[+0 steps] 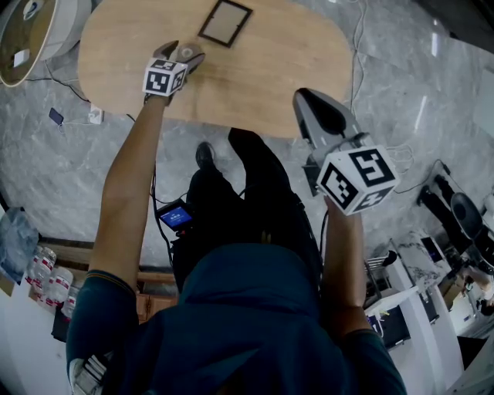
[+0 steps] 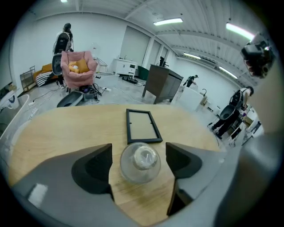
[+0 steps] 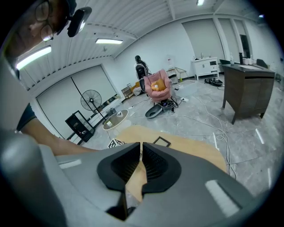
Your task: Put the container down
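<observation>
A clear, round container (image 2: 140, 162) with a domed lid stands on the oval wooden table (image 2: 66, 128). It sits between the jaws of my left gripper (image 2: 138, 153), which is open, with bare wood showing on either side of it. In the head view the left gripper (image 1: 184, 55) reaches over the table's near-left part (image 1: 270, 69). My right gripper (image 1: 309, 104) hangs off the table's near edge. In the right gripper view it (image 3: 140, 153) is shut, its ribbed pads meeting with nothing between them.
A black picture frame (image 1: 225, 22) lies flat on the table just beyond the container (image 2: 143, 126). A round side table (image 1: 27, 35) stands at far left. Cables run over the marble floor (image 1: 401, 69). A pink chair (image 2: 77, 66) and a dark cabinet (image 2: 162, 82) stand further back.
</observation>
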`<action>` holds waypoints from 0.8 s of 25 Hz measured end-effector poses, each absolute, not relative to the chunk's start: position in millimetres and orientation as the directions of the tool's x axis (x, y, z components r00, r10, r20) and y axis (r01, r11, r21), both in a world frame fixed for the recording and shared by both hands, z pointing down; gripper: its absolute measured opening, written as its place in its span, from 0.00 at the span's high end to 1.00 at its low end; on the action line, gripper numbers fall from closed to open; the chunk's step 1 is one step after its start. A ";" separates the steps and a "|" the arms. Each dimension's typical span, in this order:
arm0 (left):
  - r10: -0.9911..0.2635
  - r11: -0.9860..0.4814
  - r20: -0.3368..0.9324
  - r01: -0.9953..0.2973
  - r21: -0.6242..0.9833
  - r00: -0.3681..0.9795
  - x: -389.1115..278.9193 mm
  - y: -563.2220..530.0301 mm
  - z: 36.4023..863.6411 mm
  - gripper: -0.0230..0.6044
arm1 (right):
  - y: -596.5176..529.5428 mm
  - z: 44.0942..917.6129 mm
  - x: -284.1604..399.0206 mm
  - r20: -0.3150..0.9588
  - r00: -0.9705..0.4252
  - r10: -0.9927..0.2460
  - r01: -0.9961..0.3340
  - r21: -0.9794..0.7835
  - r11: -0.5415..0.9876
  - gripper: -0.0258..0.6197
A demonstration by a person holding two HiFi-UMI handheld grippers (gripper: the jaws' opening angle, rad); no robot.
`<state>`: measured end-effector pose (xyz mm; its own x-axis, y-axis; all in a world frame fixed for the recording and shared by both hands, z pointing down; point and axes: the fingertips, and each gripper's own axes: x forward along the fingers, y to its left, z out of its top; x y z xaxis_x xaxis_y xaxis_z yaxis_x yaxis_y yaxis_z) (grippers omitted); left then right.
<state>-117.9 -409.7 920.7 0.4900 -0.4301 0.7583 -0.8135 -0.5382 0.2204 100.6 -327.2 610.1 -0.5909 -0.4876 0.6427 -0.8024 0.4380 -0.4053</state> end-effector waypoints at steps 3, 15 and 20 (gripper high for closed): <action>-0.480 -0.539 0.731 -0.820 0.191 0.485 -125.9 -408.4 888.7 0.39 | -322.7 594.0 95.7 0.626 -0.596 -0.503 -0.799 -0.400 0.449 0.94; -0.768 -0.423 0.485 -0.900 0.107 0.419 -185.9 -389.4 678.3 0.60 | -299.5 492.4 65.5 0.508 -0.626 -0.593 -0.778 -0.352 0.520 0.94; -0.861 -0.382 0.333 -0.921 0.073 0.383 -219.0 -363.0 561.7 0.73 | -287.7 436.4 57.5 0.447 -0.633 -0.632 -0.773 -0.324 0.546 0.94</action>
<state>-219.0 -363.0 561.7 0.3833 -0.8614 0.3331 -0.9214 -0.3819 0.0727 57.5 -287.7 436.4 -0.6332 -0.6317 0.4472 -0.7730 0.5455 -0.3239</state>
